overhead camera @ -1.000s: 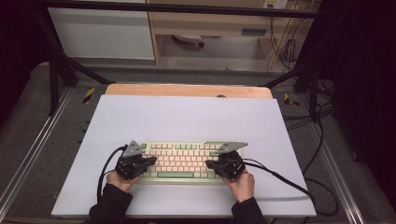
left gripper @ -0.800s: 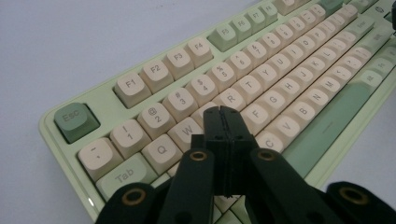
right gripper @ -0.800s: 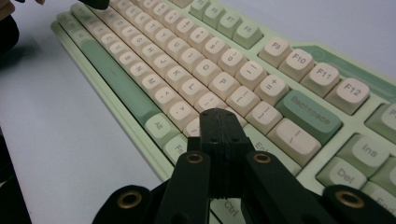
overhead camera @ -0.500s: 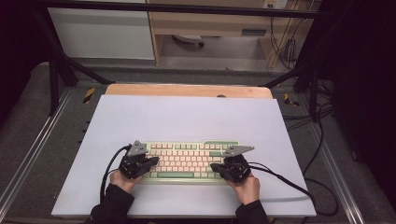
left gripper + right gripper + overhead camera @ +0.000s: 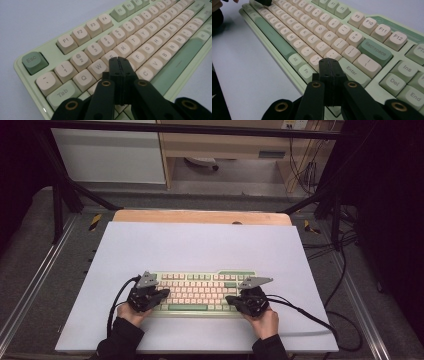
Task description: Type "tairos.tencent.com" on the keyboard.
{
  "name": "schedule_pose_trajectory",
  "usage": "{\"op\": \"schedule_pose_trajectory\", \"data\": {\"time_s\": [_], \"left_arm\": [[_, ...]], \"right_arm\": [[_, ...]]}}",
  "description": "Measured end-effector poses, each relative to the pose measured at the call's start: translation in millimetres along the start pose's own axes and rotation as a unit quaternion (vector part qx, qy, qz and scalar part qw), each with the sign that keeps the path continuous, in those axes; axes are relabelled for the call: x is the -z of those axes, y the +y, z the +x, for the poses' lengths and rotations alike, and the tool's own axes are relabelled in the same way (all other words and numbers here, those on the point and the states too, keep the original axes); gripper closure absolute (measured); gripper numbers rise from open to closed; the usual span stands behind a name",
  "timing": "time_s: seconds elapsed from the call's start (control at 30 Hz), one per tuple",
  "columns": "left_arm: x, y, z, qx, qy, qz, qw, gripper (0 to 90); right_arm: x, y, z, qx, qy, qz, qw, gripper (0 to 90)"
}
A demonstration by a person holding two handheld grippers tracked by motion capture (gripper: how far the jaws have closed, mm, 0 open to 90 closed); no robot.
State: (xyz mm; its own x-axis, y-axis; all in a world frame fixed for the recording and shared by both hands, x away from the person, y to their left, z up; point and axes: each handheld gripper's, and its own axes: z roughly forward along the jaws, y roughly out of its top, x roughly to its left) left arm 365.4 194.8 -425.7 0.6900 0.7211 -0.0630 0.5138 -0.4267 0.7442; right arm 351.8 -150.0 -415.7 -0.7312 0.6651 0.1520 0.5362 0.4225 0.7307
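The left hand-held gripper (image 5: 119,60) has its two black jaws pressed flat together with nothing between them, and its closed tip hangs over the cream keys around E and D, low over them; whether it actually touches a keycap cannot be told from the left gripper view. The right hand-held gripper (image 5: 329,61) is likewise fully closed and empty, its tip poised over the keys just beside the Enter key at the right end of the letter block, again too close to judge contact. Compared with a second ago, very little has changed: in the high view the left hand-held gripper (image 5: 146,296) sits where it was over the left end of the keys, while the right hand-held gripper (image 5: 248,301) has drifted slightly toward the near right corner of the letter area. That small shift reads as the person moving from one key to the next, so the work in hand is probably typing or prodding keys with closed tips, with no grasp intended. The pale green mechanical keyboard with cream keycaps and darker green accent keys (image 5: 202,292) lies flat near the front edge of the white-topped counter (image 5: 200,245), between the two hands, squarely aligned and seemingly unmoved. Black cables (image 5: 300,310) trail from each gripper across the counter toward the person's dark sleeves.
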Motion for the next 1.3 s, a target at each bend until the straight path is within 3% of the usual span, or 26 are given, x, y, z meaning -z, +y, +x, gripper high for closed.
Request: {"op": "schedule_pose_trajectory", "data": {"time_s": [0.47, 0.93, 1.3], "left_arm": [[-0.7, -1.6, -1.2, -0.003, -0.002, 0.004, 1.0, 89.6], [15.8, -5.3, 2.2, 0.002, -0.006, -0.015, 0.9999, 89.6], [21.7, -7.9, 5.6, 0.008, -0.006, -0.018, 0.9998, 89.7]], "right_arm": [[0.6, 0.2, 0.2, 0.0, -0.001, 0.0, 1.0, 90.0], [1.1, 2.3, 1.6, -0.003, 0.007, -0.008, 0.9999, 90.0], [-10.7, 10.8, 11.6, 0.009, 0.019, -0.003, 0.9998, 90.0]]}}
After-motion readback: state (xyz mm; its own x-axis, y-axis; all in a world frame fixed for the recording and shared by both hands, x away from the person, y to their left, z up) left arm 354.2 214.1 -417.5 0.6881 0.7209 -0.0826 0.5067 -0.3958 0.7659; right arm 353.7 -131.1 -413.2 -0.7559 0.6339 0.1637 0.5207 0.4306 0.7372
